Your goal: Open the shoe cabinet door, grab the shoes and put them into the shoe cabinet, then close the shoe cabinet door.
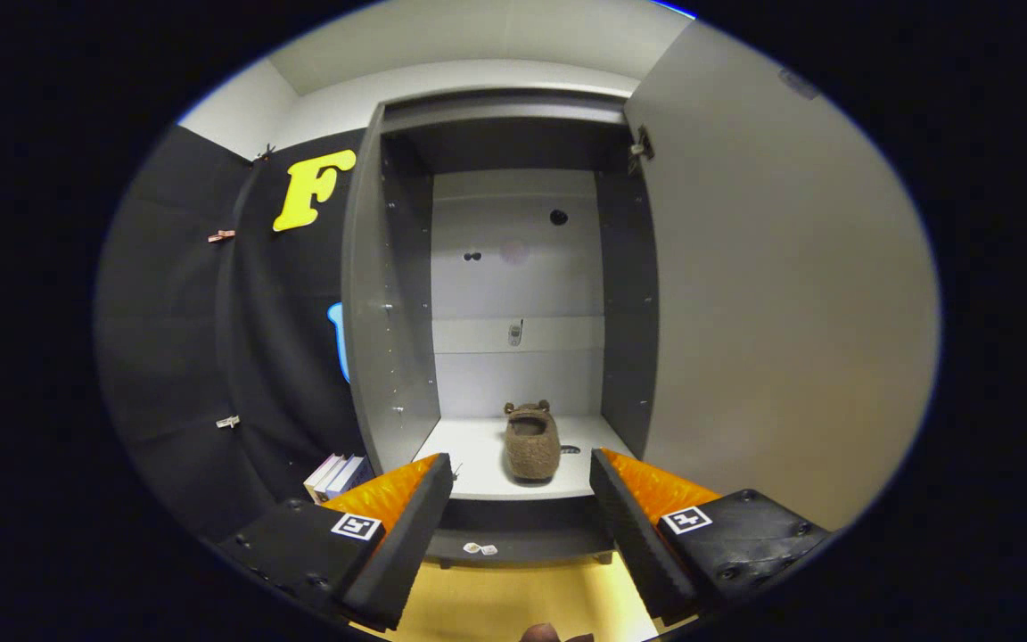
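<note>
The gripper [521,468] holds its 2 fingers [406,526] spread wide, released, with nothing between them but open air. Seen through the gap, just beyond the fingertips, a brown fuzzy shoe [531,443] sits on the bottom shelf [478,459] of the shoe cabinet [389,294], its opening facing the gripper and small ear-like bumps at its far end. The shoe stands alone near the middle of the shelf, apart from both side walls. The cabinet door [781,294] is swung fully open at the right, its hinge [640,145] visible at the top corner. The cabinet's pale back panel [518,267] carries a few small dark holes. Left of the cabinet, at floor level beside the left finger, a small stack of books [337,475] leans against the booth wall. Yellow floor [513,597] lies under the fingers.
</note>
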{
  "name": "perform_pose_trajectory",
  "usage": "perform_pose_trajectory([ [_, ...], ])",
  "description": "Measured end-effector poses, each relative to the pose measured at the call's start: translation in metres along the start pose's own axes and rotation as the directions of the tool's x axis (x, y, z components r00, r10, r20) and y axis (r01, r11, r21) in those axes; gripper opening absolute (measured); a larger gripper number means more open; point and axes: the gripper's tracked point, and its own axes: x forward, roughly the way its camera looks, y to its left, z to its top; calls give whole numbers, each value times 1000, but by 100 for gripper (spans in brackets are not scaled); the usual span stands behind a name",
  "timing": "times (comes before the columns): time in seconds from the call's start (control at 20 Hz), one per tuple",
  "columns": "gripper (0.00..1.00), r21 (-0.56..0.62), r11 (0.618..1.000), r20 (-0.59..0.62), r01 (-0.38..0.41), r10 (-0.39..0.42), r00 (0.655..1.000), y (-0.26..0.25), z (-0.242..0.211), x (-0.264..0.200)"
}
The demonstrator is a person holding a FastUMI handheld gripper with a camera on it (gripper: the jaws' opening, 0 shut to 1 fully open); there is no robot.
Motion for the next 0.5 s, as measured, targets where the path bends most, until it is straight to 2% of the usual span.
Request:
perform_pose_trajectory([
  [0.25, 98, -35, 999, 51, 16, -14, 999, -42, 19, -91],
  [0.5, 98, -93, 989, 73, 117, -110, 991, -98, 29, -160],
])
